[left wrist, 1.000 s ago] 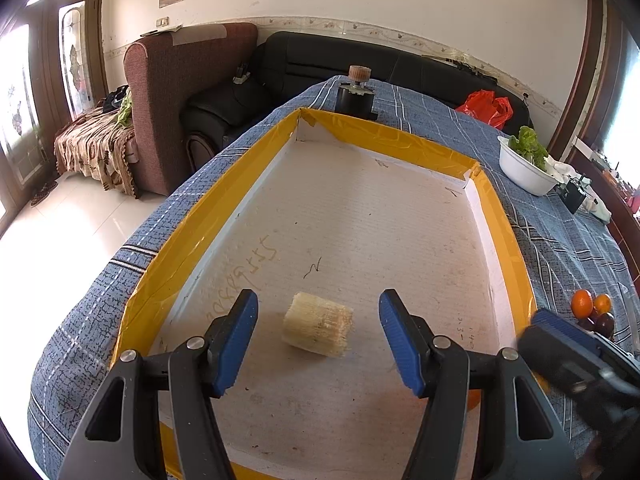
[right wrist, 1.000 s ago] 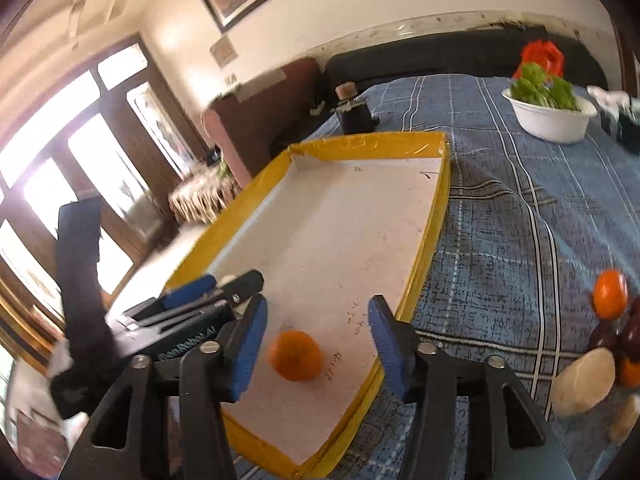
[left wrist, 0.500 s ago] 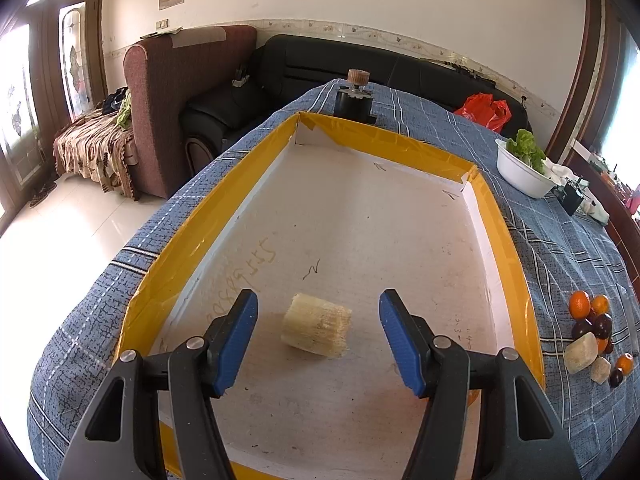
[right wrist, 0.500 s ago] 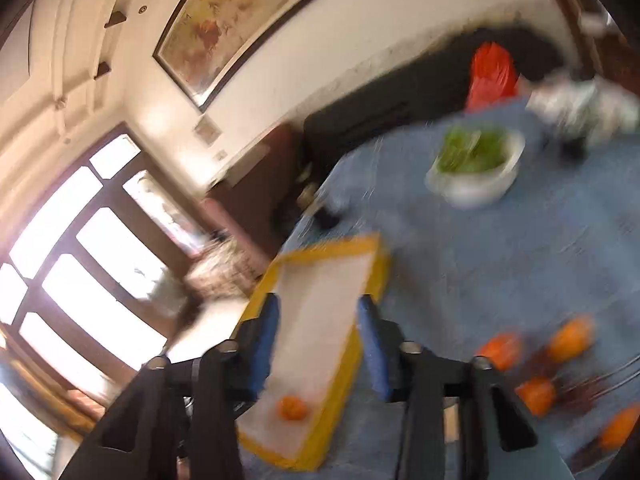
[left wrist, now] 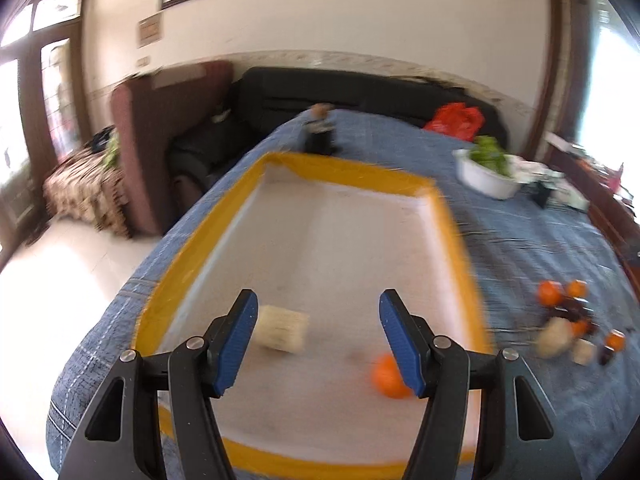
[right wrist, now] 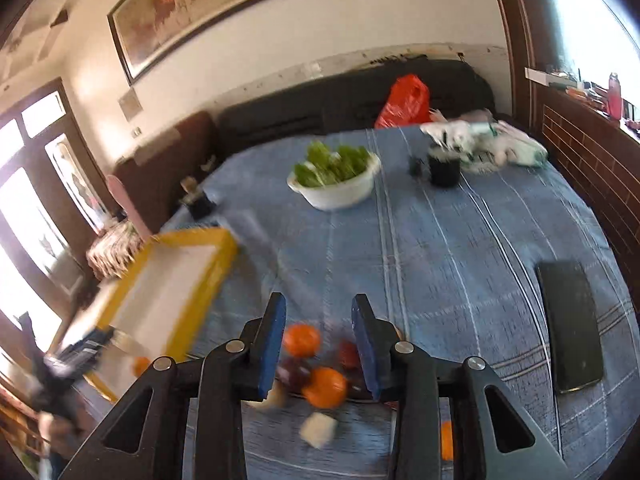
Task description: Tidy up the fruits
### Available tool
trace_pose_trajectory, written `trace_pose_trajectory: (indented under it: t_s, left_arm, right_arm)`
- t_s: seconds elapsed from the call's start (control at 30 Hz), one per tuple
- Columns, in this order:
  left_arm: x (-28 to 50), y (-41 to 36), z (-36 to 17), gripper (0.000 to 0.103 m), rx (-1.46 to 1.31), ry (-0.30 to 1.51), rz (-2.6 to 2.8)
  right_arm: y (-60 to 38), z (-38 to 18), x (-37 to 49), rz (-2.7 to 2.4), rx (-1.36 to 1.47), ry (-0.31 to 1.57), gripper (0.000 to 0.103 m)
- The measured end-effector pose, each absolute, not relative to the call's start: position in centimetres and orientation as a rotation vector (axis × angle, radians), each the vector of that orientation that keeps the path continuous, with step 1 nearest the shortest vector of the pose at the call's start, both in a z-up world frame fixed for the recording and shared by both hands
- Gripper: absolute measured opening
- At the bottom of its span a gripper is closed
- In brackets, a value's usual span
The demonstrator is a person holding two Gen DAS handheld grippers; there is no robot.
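- Two fruits lie in my yellow-edged tray [left wrist: 452, 216]: a pale chunk [left wrist: 282, 328] and an orange [left wrist: 387, 377].
- My left gripper [left wrist: 316, 338] hangs half open above them, empty.
- My right gripper [right wrist: 319, 346] has just been narrowing, gripping nothing, over the fruit pile [right wrist: 320, 384] on the blue tablecloth [right wrist: 440, 248].

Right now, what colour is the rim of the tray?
Yellow. The tray rim shows best in the left wrist view, around a white floor.

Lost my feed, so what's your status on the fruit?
Left gripper open, empty, over tray. Right gripper empty, jaws just closing, above fruit pile. One orange and pale chunk in tray. Nothing in the way.
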State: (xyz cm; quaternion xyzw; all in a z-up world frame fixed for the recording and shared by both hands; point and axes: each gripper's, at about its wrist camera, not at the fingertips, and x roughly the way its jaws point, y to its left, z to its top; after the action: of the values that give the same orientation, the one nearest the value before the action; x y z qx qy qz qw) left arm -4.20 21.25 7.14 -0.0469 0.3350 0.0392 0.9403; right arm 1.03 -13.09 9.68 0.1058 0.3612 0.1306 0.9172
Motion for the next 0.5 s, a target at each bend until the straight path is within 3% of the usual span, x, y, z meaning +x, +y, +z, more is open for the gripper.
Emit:
trace_pose_trajectory:
  t_s: [0.13,0.5]
  left_arm:
    - [-4.7,15.8,8.7,0.063,-0.028,0.702,-0.125]
    - [-0.7,2.1,4.1,0.062,0.128,0.88,-0.375]
  right_arm:
    - [-14.4,8.1,2.2,0.28,0.302,0.719,0.037]
    - [-17.1,5.2,3.4,0.344,0.429,0.727,0.039]
